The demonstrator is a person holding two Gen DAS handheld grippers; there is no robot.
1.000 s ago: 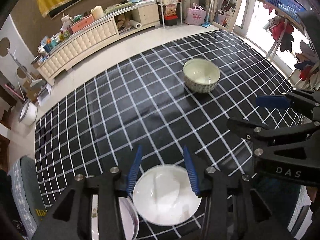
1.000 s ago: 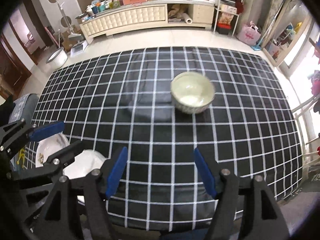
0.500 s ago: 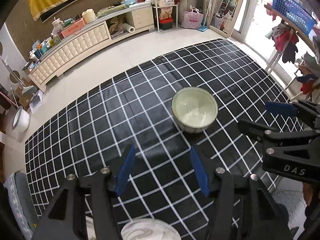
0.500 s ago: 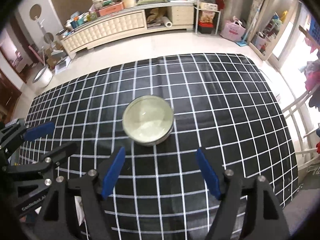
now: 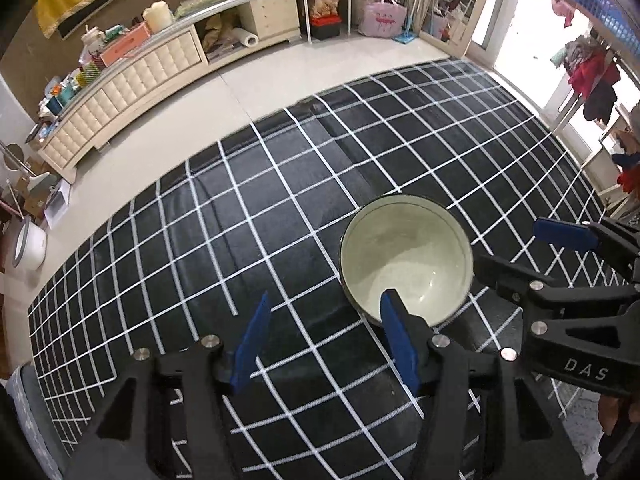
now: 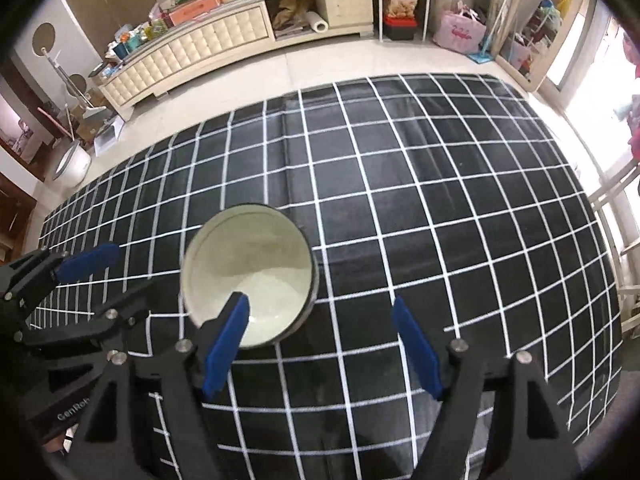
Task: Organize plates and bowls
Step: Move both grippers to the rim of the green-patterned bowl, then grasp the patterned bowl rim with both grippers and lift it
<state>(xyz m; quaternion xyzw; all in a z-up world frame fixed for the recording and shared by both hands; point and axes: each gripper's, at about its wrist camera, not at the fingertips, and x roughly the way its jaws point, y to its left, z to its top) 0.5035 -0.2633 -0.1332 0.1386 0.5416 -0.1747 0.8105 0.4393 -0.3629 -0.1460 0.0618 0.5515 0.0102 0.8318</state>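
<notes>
A pale green bowl (image 5: 406, 256) stands upright on the black checked tablecloth (image 5: 240, 220). My left gripper (image 5: 324, 332) is open, and its right fingertip overlaps the bowl's near rim. In the right wrist view the bowl (image 6: 248, 272) sits at centre left. My right gripper (image 6: 320, 340) is open, and its left fingertip lies over the bowl's near inside. My right gripper also shows in the left wrist view (image 5: 520, 252), open, at the bowl's right. My left gripper also shows in the right wrist view (image 6: 108, 280), open, at the bowl's left. No plates are in view.
The table's far edge (image 5: 360, 80) meets a tiled floor. A long cream cabinet (image 6: 200, 44) with clutter stands against the far wall. The table's right edge (image 6: 600, 240) lies near a window with a clothes rack.
Both grippers have moved forward over the table toward the bowl, which is much closer. The white plates that lay under the left gripper have dropped out of view.
</notes>
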